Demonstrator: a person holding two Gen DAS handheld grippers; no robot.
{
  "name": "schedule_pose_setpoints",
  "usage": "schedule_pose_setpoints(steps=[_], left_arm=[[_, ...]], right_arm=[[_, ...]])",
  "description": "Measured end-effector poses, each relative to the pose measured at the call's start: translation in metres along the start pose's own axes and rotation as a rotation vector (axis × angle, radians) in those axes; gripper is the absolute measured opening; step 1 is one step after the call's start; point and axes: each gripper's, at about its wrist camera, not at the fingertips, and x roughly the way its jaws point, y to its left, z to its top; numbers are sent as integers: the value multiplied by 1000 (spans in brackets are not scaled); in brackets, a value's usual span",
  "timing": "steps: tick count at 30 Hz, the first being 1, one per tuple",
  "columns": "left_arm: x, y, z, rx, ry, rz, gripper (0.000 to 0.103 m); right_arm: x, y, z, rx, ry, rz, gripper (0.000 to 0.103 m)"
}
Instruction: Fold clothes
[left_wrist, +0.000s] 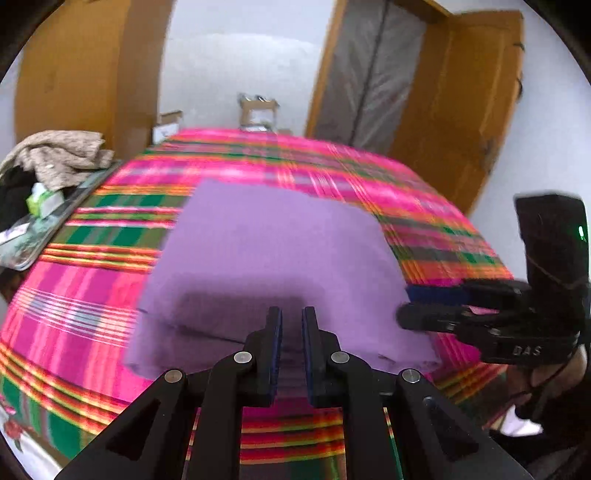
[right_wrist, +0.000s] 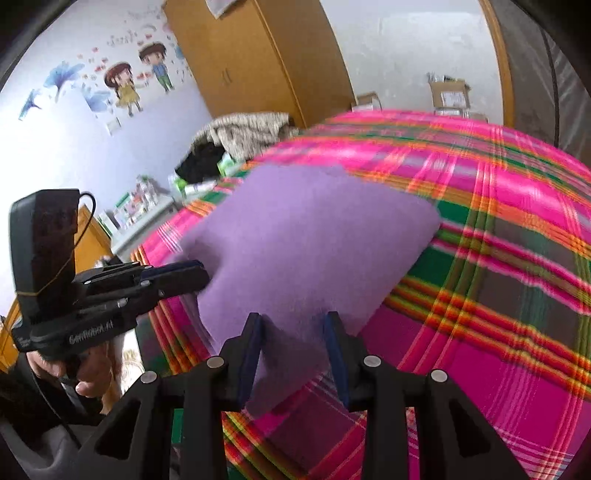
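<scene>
Purple fleece, the folded cloth (left_wrist: 273, 251) lies mid-bed on the plaid bedspread (left_wrist: 332, 166); it looks soft, light and limp, best taken at a corner. Left view: the left hand-held gripper (left_wrist: 291, 325), nearly pressed together, seems to pinch its near edge, contact hidden.

Right view: the right hand-held gripper (right_wrist: 293, 328) stands spread around the cloth's corner; motion blur hides any contact.
</scene>
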Motion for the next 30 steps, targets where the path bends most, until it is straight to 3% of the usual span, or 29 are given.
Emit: schedule_pose_setpoints(steps=[9,13,16,26,30], left_arm=[[-4,3,6,-15,-24,-6,11],[-1,5,6,-15,-16,-14,11],[2,8,6,-15,-7,-13,11],[-12,55,20,-97,-60,129,11],[-11,62,21,-112,-55,146,11]], right_arm=[[-10,2,13,4,-83,11,36],[7,6,15,-16,-33,3,36],[3,3,16,-3,-46,7,36],[-14,-44,11,205,-74,37,37],[-12,-50,8,256,-65,60,41]])
